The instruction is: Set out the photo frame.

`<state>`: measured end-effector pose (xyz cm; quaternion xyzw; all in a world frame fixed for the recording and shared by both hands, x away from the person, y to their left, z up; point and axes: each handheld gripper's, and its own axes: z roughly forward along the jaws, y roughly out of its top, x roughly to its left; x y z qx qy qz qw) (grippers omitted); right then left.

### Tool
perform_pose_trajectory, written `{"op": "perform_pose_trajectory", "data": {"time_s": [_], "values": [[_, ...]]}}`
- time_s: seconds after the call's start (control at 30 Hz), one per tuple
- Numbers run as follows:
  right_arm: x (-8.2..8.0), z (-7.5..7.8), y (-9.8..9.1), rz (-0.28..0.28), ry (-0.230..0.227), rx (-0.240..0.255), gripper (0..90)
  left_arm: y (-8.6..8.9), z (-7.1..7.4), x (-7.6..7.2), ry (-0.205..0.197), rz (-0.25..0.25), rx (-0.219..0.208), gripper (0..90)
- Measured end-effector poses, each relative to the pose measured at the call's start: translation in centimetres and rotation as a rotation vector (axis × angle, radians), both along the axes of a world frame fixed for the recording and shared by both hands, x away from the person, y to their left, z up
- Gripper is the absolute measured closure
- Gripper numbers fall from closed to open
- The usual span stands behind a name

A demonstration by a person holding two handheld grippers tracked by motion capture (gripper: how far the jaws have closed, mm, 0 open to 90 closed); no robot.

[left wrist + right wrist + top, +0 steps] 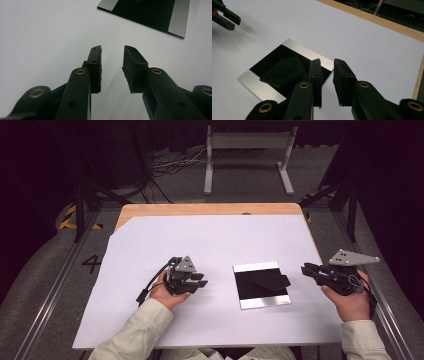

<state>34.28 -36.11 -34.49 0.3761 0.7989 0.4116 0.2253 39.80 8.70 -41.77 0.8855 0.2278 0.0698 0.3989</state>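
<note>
- My left gripper (199, 280) rests on the white sheet (150, 245), left of centre, with its jaws pointing right toward the plate (262, 285).
- In the left gripper view my left jaws stand apart, released, with bare white sheet between them and nothing gripped.
- The plate, black in the middle with a silver strip along its far and near edges, lies flat on the sheet, right of centre, between my two grippers.
- A flat black piece (283, 71) lies on the plate's dark middle, toward its right side.
- My right gripper (307, 269) hangs just right of the plate, over the sheet's right edge, jaws pointing left at it.
- In the right gripper view my right jaws are parted and clasp nothing; the plate's corner lies just beyond their tips.
- The wooden table edge (210, 209) shows along the far side.
</note>
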Motion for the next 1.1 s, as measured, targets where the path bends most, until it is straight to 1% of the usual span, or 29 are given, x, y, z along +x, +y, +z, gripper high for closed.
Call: {"op": "perform_pose_trajectory", "data": {"time_s": [0.1, 0.13, 0.2, 0.47, 0.6, 0.7, 0.8, 0.87, 0.9, 0.97, 1.1], "values": [[0.2, -0.2, 0.2, -0.014, 0.002, -0.015, 73.2, 0.0, 0.0, 0.0, -0.003, 0.0, 0.001, 68.4], [0.2, -0.2, 0.2, -0.018, 0.01, -0.012, 72.4, 0.0, 0.0, 0.0, -0.003, -0.001, 0.004, 68.3], [0.4, -0.3, 0.3, -0.026, 0.025, 0.012, 70.8, 0.0, 0.0, 0.0, -0.001, -0.002, 0.004, 68.2], [0.8, -0.5, 0.2, -0.065, 0.061, 0.046, 67.1, 0.0, 0.0, 0.0, -0.002, 0.0, 0.006, 67.8], [1.0, -0.6, 0.1, -0.081, 0.079, 0.057, 66.9, 0.0, -0.1, -0.1, 0.002, 0.0, 0.01, 67.3], [1.3, -0.6, -0.1, -0.091, 0.11, 0.079, 66.5, 0.2, -0.2, -0.3, 0.002, 0.004, 0.013, 67.2], [2.0, -0.8, 0.1, -0.092, 0.175, 0.093, 64.8, 0.6, -0.3, -0.5, 0.004, 0.015, 0.022, 67.1], [2.4, -1.0, 0.2, -0.094, 0.196, 0.102, 64.7, 0.8, -0.3, -0.6, 0.002, 0.018, 0.022, 67.0], [2.7, -1.1, 0.2, -0.094, 0.206, 0.104, 64.6, 0.9, -0.4, -0.7, -0.001, 0.024, 0.024, 67.0], [2.8, -1.2, 0.3, -0.095, 0.21, 0.104, 64.5, 1.0, -0.4, -0.8, 0.006, 0.025, 0.026, 66.9], [3.4, -1.4, 0.4, -0.102, 0.242, 0.098, 63.8, 1.2, -0.6, -1.0, 0.003, 0.032, 0.039, 66.6]]}}
